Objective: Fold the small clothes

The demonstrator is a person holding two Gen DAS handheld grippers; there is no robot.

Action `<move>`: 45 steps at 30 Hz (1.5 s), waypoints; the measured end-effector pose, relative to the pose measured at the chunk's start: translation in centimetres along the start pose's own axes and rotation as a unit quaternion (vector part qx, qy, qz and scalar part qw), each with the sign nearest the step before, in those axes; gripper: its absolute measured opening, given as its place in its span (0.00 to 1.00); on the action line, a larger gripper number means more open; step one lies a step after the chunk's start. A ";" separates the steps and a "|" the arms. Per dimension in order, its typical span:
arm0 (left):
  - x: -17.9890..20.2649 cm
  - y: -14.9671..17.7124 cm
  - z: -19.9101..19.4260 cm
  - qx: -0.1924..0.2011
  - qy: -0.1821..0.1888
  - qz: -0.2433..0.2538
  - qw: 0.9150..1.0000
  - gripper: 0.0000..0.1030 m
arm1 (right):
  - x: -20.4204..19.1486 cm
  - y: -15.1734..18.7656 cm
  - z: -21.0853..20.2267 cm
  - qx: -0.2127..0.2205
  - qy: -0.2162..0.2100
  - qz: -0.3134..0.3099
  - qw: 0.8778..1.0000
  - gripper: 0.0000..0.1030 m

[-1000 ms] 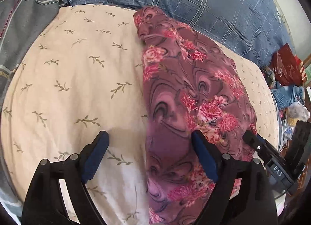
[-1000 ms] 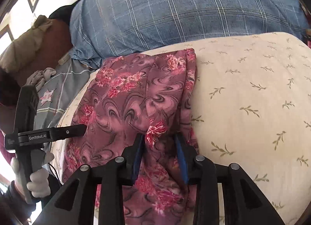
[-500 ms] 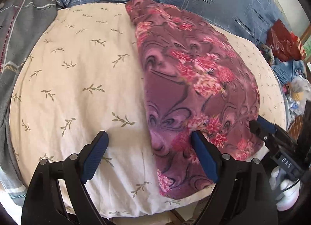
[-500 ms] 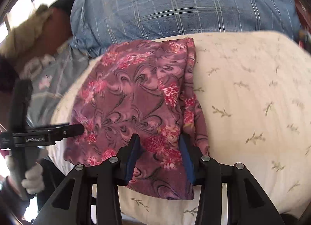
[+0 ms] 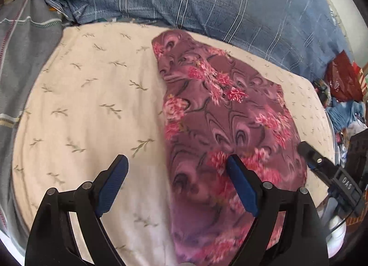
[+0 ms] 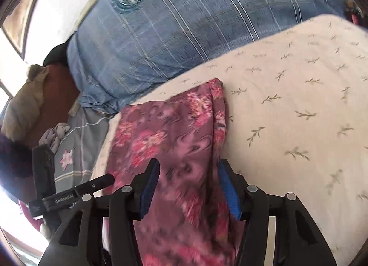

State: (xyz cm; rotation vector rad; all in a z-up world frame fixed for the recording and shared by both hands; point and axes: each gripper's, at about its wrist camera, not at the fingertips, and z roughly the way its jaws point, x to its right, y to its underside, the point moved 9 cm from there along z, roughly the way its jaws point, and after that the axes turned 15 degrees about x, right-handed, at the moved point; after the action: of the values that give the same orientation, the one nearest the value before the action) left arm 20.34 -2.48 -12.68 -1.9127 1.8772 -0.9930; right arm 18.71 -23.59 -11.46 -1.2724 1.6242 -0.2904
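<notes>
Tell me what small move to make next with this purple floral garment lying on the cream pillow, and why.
Probably bring the right claw down to pinch the near end of the purple floral garment and fold it toward the far end. It lies in a long strip on the cream leaf-print pillow, not yet folded short. The right claw has just been opening and straddles the cloth; the left claw hangs open.

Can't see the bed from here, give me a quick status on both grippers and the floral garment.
Left gripper open, empty. Right gripper jaws just opening, floral garment between them, lying on the cream sheet. Nothing in the way.
</notes>
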 end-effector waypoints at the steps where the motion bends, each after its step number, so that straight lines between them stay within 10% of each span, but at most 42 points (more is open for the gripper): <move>1: 0.2 0.1 0.1 -0.002 0.003 -0.003 1.000 0.86 | 0.1 0.1 0.6 -0.007 -0.004 0.002 1.000 0.40; 2: 0.4 0.2 0.0 -0.001 0.006 -0.005 1.000 0.86 | -0.1 0.0 0.9 -0.005 -0.014 0.000 1.000 0.15; 4: 0.8 0.0 0.2 0.004 0.006 -0.001 1.000 0.86 | -1.1 -0.9 0.4 0.023 -0.029 -0.030 0.999 0.05; 18: 0.6 -1.9 1.3 0.000 0.007 -0.008 1.000 0.86 | 0.3 -2.3 1.3 0.019 -0.010 -0.026 0.999 0.19; 24: 0.1 -4.7 3.4 -0.013 0.009 -0.026 1.000 0.86 | 0.8 -4.4 3.7 0.013 -0.013 0.016 1.000 0.48; 27: -0.2 -5.7 5.2 -0.029 0.005 -0.042 0.999 0.85 | 0.9 -4.3 6.4 -0.012 -0.021 0.030 0.999 0.45; 29: 0.2 -6.7 5.5 -0.025 0.020 -0.057 0.998 0.82 | 0.1 -4.4 7.2 -0.020 -0.041 0.023 0.999 0.05; 39: -0.1 -7.7 7.5 -0.024 -0.011 -0.047 0.999 0.82 | 1.4 -4.7 7.7 -0.015 -0.016 -0.027 0.999 0.05; 45: -0.4 -6.2 5.8 -0.026 0.015 -0.070 0.997 0.82 | 0.8 -4.1 6.5 -0.036 -0.062 0.034 0.997 0.31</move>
State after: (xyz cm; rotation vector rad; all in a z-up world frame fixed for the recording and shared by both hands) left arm 28.85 -2.85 -13.03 -2.0946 1.8233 -1.0271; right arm 26.48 -23.57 -12.06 -1.2602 1.5794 -0.1097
